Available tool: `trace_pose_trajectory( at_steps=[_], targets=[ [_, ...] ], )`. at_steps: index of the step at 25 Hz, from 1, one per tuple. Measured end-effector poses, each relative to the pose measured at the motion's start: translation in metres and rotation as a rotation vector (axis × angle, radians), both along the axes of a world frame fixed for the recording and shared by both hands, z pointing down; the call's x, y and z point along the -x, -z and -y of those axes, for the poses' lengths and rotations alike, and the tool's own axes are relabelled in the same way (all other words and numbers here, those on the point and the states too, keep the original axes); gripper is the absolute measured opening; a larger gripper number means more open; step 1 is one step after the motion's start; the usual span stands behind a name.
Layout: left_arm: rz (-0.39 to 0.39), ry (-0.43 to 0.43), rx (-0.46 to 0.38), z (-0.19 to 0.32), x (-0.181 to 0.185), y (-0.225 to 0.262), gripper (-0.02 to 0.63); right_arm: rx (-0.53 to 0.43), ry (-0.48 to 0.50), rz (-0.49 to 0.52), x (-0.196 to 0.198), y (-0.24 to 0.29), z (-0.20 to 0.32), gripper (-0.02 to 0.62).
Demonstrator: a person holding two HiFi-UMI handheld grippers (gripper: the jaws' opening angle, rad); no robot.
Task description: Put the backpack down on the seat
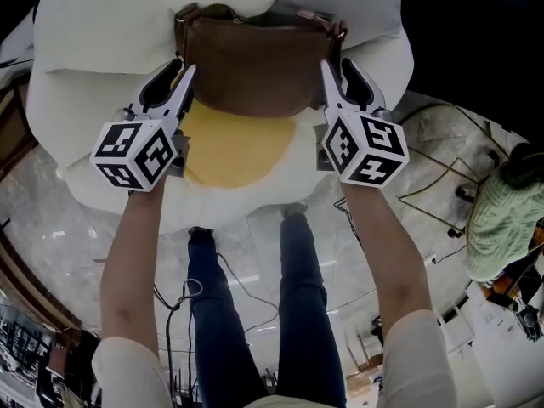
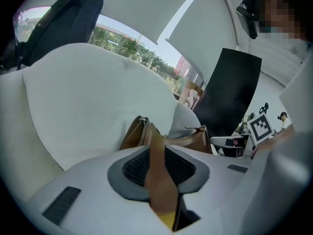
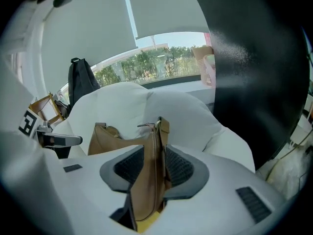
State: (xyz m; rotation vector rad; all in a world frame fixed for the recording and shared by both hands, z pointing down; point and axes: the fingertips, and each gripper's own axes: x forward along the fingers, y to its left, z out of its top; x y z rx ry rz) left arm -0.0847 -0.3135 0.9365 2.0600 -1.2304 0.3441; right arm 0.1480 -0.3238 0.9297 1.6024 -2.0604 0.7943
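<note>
At the far left of the white padded seat [image 1: 81, 109], a black backpack [image 2: 63, 18] hung behind its puffy backrest. In front of the seat, the bare left forearm [image 1: 132, 262] reached out straight, sloping down toward it. The left gripper [image 1: 181, 73] it held had its marker cube turned up toward the head view and its jaws aimed at the seat's back. Those jaws were clamped on the left edge of the brown leather backpack [image 1: 255, 66], with a fold of leather pinched between the dark ribbed pads.

The brown leather backpack stood upright across the middle of the seat, against the backrest. Its lower edge lay over the far side of the round yellow cushion [image 1: 229, 151] that filled the seat's centre. Whether its base bore on the cushion could not be told. Below the seat's front edge, the dark blue trouser legs [image 1: 302, 313] stood on the pale glossy floor [image 1: 255, 253].

The right forearm [image 1: 393, 245] ran roughly parallel to the left one and sloped down likewise. The right gripper [image 1: 333, 68] leaned slightly inward at the seat's right side. Its jaws were closed on the backpack's right edge, with the leather seam and strap end pressed between the pads. Well off the seat's right side sat a pale green knitted object [image 1: 501, 219].
</note>
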Motion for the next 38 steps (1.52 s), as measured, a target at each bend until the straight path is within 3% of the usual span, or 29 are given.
trace_pose_trajectory(
  at_steps=[1,5,9,16,21,28,38],
  targets=[
    [0.002,-0.001,-0.008,-0.001,-0.001,0.005,0.1,-0.004,0.001,-0.003,0.001,0.004,-0.002,0.145],
    [0.006,-0.005,-0.025,-0.002,-0.006,0.023,0.071,-0.015,0.016,0.012,0.007,0.02,-0.007,0.062],
    [-0.006,-0.005,-0.044,-0.007,-0.011,0.047,0.048,-0.035,0.043,0.035,0.014,0.047,-0.013,0.037],
    [-0.014,0.008,-0.06,-0.021,-0.009,0.093,0.038,-0.075,0.059,0.084,0.026,0.099,-0.024,0.031],
    [-0.034,-0.032,-0.069,-0.042,-0.02,0.14,0.038,-0.092,0.075,0.104,0.03,0.146,-0.039,0.031],
    [0.017,-0.116,-0.139,-0.072,-0.034,0.223,0.038,-0.114,0.065,0.179,0.033,0.228,-0.077,0.031],
    [0.029,-0.154,-0.219,-0.105,-0.046,0.343,0.038,-0.204,0.084,0.218,0.057,0.349,-0.116,0.031]
  ],
)
